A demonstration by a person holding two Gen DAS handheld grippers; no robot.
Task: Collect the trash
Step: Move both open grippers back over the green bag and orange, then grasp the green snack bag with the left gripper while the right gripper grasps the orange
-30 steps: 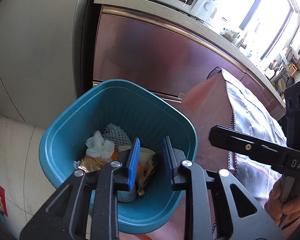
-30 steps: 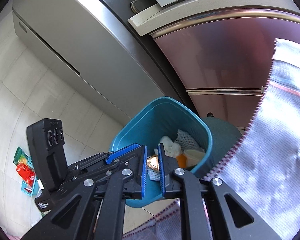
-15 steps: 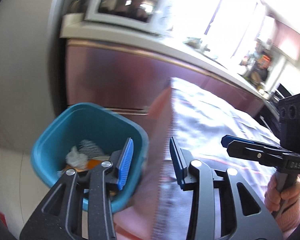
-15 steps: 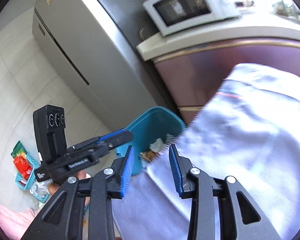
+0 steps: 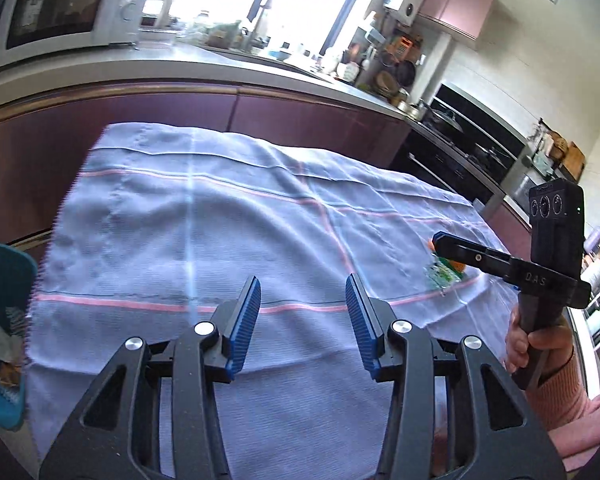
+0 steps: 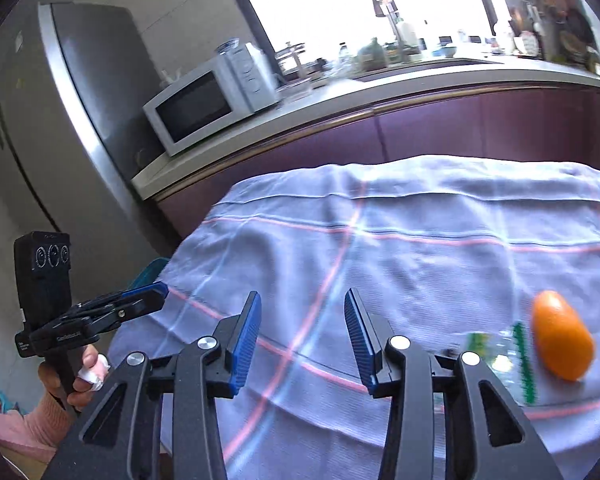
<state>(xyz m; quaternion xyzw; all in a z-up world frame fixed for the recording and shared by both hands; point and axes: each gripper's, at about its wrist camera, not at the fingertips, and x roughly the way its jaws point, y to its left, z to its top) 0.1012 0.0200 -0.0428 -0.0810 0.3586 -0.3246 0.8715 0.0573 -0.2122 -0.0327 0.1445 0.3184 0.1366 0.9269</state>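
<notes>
My left gripper (image 5: pixel 302 304) is open and empty above the near part of the table's pale blue cloth (image 5: pixel 236 232). My right gripper (image 6: pixel 302 320) is open and empty over the same cloth (image 6: pixel 420 240). An orange fruit (image 6: pixel 562 340) lies on the cloth to the right of the right gripper, next to a clear plastic wrapper with green print (image 6: pixel 508 356). The wrapper also shows in the left wrist view (image 5: pixel 444 274), partly behind the right gripper's finger. The teal trash bin (image 5: pixel 0 332) stands at the table's left end with trash inside.
A kitchen counter (image 6: pixel 340 108) with a white microwave (image 6: pixel 216 100) runs behind the table, with maroon cabinets (image 5: pixel 300 120) below. A grey fridge (image 6: pixel 60 140) stands at the left. The bin's rim (image 6: pixel 148 276) peeks past the cloth's left edge.
Both grippers have swung from over the teal bin up and right to the table. Both have opened wider. The bin now sits at the far left edge.
</notes>
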